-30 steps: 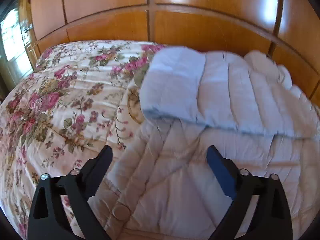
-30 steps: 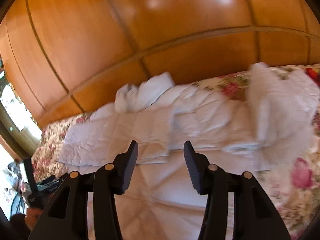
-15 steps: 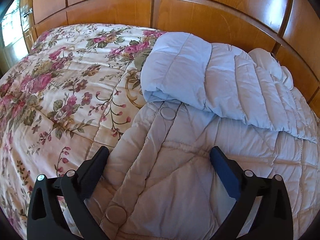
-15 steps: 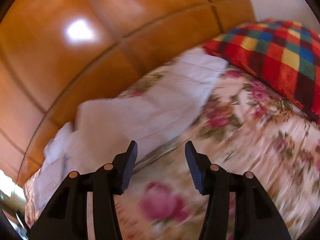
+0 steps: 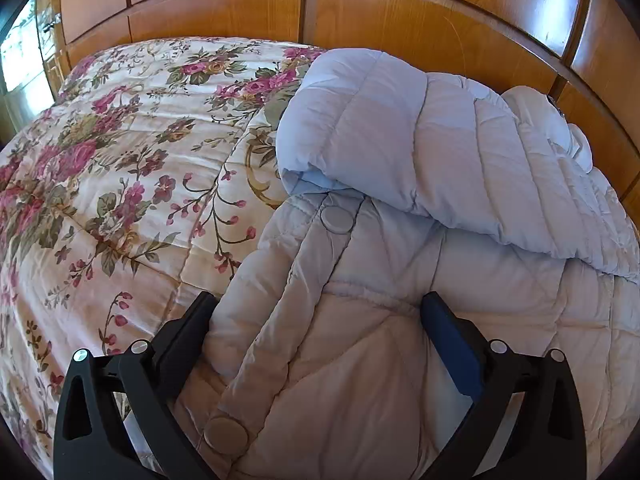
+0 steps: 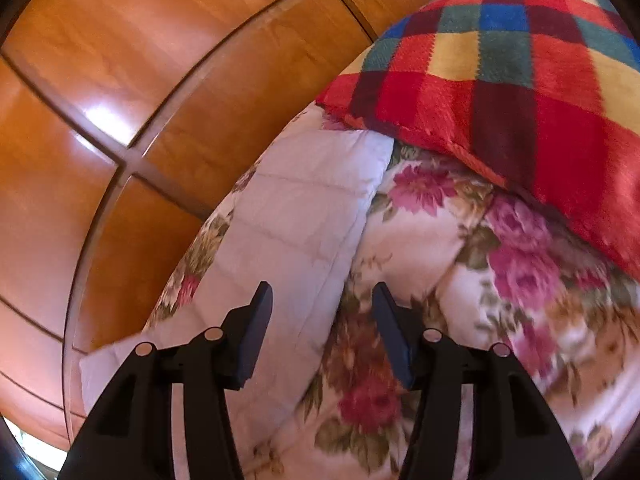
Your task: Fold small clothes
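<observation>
- Holding my left gripper (image 5: 316, 320) low over the pale quilted jacket (image 5: 360, 340), I keep its fingers spread wide, one on each side of the front with the round buttons (image 5: 337, 219), pinching nothing.
- One sleeve (image 5: 420, 148) is folded across the body, so the jacket is partly folded, I think.
- It lies on the flowered bedspread (image 5: 120, 168), beside the wooden wall (image 5: 400, 20), which gives a flat place for folding.
- My right gripper (image 6: 322, 320) has its fingers apart and empty, above the other sleeve (image 6: 304, 216), near the checked pillow (image 6: 520, 60).
- That sleeve lies stretched out, probably next to fold.
</observation>
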